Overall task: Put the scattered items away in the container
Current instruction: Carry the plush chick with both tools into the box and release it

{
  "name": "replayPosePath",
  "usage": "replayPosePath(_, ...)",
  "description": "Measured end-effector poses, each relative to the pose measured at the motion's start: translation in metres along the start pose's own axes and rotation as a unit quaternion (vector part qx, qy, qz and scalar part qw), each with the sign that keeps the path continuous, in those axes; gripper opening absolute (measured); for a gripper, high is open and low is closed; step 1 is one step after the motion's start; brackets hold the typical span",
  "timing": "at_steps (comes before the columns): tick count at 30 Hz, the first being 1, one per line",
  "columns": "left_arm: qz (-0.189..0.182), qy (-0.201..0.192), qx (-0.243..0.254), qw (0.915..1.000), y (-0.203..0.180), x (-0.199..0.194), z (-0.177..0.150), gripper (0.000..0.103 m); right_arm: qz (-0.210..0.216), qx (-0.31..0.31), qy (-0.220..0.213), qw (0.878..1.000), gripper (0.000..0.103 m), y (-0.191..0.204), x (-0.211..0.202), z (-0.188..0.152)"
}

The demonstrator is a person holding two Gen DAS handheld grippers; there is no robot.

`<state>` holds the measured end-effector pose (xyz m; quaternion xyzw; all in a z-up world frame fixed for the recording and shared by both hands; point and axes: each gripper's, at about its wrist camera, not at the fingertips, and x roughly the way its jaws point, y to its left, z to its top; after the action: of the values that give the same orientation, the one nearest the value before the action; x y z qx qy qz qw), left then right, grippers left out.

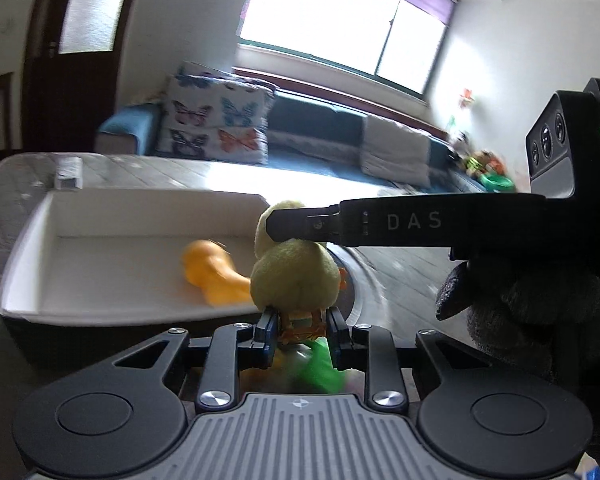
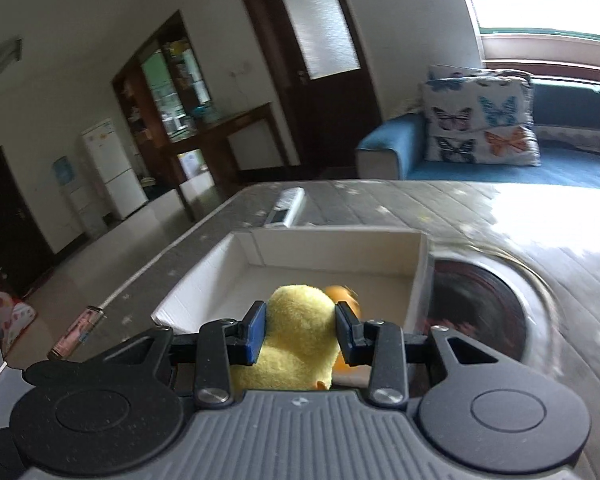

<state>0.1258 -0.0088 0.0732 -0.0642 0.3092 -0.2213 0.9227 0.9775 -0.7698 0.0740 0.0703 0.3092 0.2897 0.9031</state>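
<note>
A white box (image 1: 28, 240) stands on the grey table, with an orange toy (image 1: 212, 276) lying inside it. My left gripper (image 1: 302, 332) is shut on a small orange and green item (image 1: 300, 330), near the box's front right corner. A yellow plush duck (image 1: 296, 276) hangs just beyond it, with one finger (image 1: 296, 226) of my right gripper reaching in from the right and pressing on its head. In the right wrist view, my right gripper (image 2: 300, 334) is shut on the plush duck (image 2: 296, 320), just in front of the box (image 2: 204, 276).
A white remote (image 2: 286, 206) lies on the table behind the box. A round dark recessed disc (image 2: 476, 304) sits right of the box. A small pink item (image 2: 78, 332) lies near the table's left edge. A blue sofa with a butterfly cushion (image 2: 480, 120) stands beyond.
</note>
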Motion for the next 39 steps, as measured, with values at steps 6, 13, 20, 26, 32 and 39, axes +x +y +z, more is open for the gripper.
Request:
replayPosePath(6, 0.033, -0.001, -0.021, 0.9992, 0.035, 0.011, 0.024, 0.028, 0.026, -0.015, 0.012, 0.999, 0.036, 0.014, 0.047, 0.028)
replayPosePath(13, 0.050, 0.029, -0.048, 0.9972, 0.070, 0.040, 0.041, 0.028, 0.045, -0.014, 0.046, 0.998, 0.036, 0.016, 0.102, 0.040)
replayPosePath(20, 0.060, 0.073, -0.078, 0.9925, 0.092, 0.063, 0.038, 0.028, 0.056, 0.001, 0.093, 0.994, 0.036, 0.003, 0.142, 0.035)
replayPosePath(26, 0.068, 0.101, -0.091, 0.9884, 0.100, 0.073, 0.032, 0.028, 0.055, -0.001, 0.120, 0.991, 0.036, 0.004, 0.159, 0.027)
replayPosePath(32, 0.072, 0.117, -0.102, 0.9853, 0.106, 0.077, 0.028, 0.028, 0.053, -0.001, 0.141, 0.989, 0.036, 0.001, 0.169, 0.021)
replayPosePath(39, 0.077, 0.114, -0.101, 0.9852, 0.105, 0.073, 0.028, 0.028, 0.048, 0.003, 0.143, 0.989, 0.039, -0.002, 0.163, 0.020)
